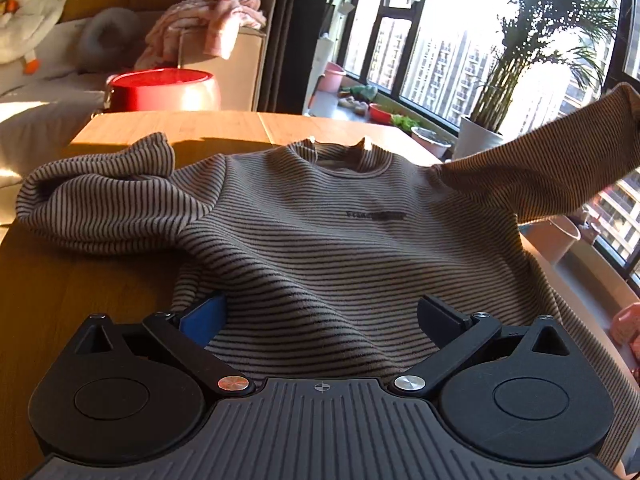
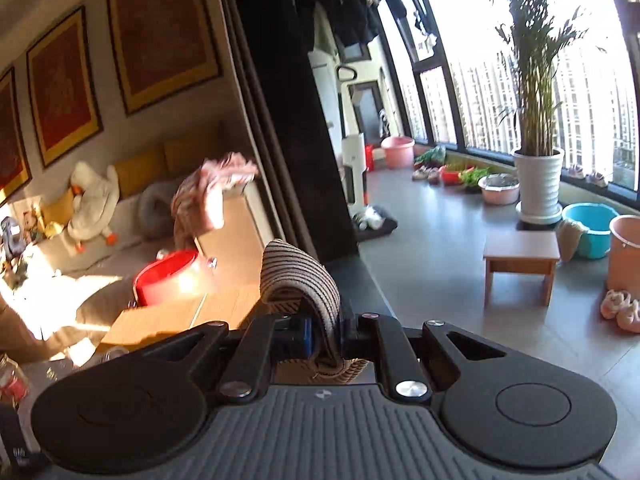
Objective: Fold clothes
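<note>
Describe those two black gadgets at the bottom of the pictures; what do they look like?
Both the left gripper and the right gripper look alike: a grey ribbed plate with a small crosshair mark, two round black discs at the sides, and black linkage bars with silver pivot screws. The bars end in blocky fingers, one padded blue. No cables or sleeves show.

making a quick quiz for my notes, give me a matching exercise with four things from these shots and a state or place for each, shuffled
Things:
1. left hand-held gripper
2. right hand-held gripper
3. striped sweater
4. red tub

States or places:
A. spread on the wooden table
B. shut on a sleeve cuff
C. beyond the table's far edge
D. open over the hem

Pairs: 1-D, 2-B, 3-A, 4-C
</note>
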`<move>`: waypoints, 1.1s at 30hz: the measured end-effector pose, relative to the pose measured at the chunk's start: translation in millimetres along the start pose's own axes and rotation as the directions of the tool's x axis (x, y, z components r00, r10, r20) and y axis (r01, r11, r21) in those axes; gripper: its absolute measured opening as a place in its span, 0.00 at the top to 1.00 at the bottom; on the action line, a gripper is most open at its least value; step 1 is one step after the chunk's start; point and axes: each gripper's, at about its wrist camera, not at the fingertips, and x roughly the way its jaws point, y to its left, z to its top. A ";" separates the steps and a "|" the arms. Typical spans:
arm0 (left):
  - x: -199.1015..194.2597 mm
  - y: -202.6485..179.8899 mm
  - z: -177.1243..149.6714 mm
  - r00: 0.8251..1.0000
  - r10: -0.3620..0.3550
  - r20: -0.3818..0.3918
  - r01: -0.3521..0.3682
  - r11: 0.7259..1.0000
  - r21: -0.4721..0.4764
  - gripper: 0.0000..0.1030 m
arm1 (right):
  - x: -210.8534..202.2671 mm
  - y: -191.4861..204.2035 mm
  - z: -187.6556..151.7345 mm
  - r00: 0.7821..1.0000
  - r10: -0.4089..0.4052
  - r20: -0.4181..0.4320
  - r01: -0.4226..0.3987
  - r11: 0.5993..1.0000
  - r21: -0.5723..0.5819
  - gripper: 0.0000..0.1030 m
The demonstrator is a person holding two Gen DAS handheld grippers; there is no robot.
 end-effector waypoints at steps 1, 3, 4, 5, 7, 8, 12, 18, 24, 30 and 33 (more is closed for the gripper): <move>0.1 0.3 -0.1 1.000 -0.002 0.002 0.002 1.000 -0.002 0.00 | 3.5 1.2 13.0 1.000 0.003 0.022 -0.003 1.000 0.008 0.89; 0.3 1.3 -0.3 1.000 -0.006 0.007 0.006 1.000 -0.007 0.00 | 11.2 8.5 35.9 0.998 0.027 0.059 -0.028 0.999 0.019 0.89; 0.1 2.3 -0.3 1.000 -0.011 0.010 0.011 1.000 -0.012 0.00 | 17.4 14.7 44.5 0.996 0.051 0.067 -0.052 0.998 0.021 0.89; -0.2 3.5 -0.1 1.000 -0.016 0.012 0.016 1.000 -0.019 0.00 | 28.6 26.9 45.9 0.996 0.073 0.055 -0.074 0.997 0.012 0.89; -0.7 5.6 0.3 0.999 -0.027 0.018 0.027 0.999 -0.032 0.00 | 51.6 52.1 47.7 0.993 0.117 0.027 -0.117 0.993 -0.006 0.89; -0.8 6.4 0.5 0.999 -0.030 0.021 0.030 0.999 -0.036 0.00 | 63.2 64.7 48.6 0.990 0.139 0.013 -0.139 0.990 -0.015 0.89; -2.0 8.1 -0.4 0.999 -0.037 0.030 0.038 0.998 -0.048 0.00 | 110.4 114.8 45.3 0.974 0.220 -0.050 -0.222 0.974 -0.041 0.89; -3.6 7.7 -1.8 0.999 -0.041 0.034 0.043 0.998 -0.055 0.00 | 162.2 164.0 -7.1 0.942 0.276 -0.190 -0.285 0.958 -0.020 0.88; -3.6 7.6 -2.7 0.999 -0.042 0.033 0.044 0.997 -0.056 0.00 | 163.8 171.9 -29.6 0.907 0.381 -0.180 -0.378 0.924 0.054 0.54; -2.7 6.4 -2.4 0.999 -0.039 0.029 0.040 0.998 -0.052 0.00 | 162.4 143.3 -29.0 0.936 0.315 -0.160 -0.315 0.949 0.024 0.49; -2.4 6.7 -1.7 0.999 -0.038 0.024 0.039 0.998 -0.051 0.00 | 175.6 128.7 -52.9 0.942 0.227 -0.247 -0.239 0.971 -0.022 0.49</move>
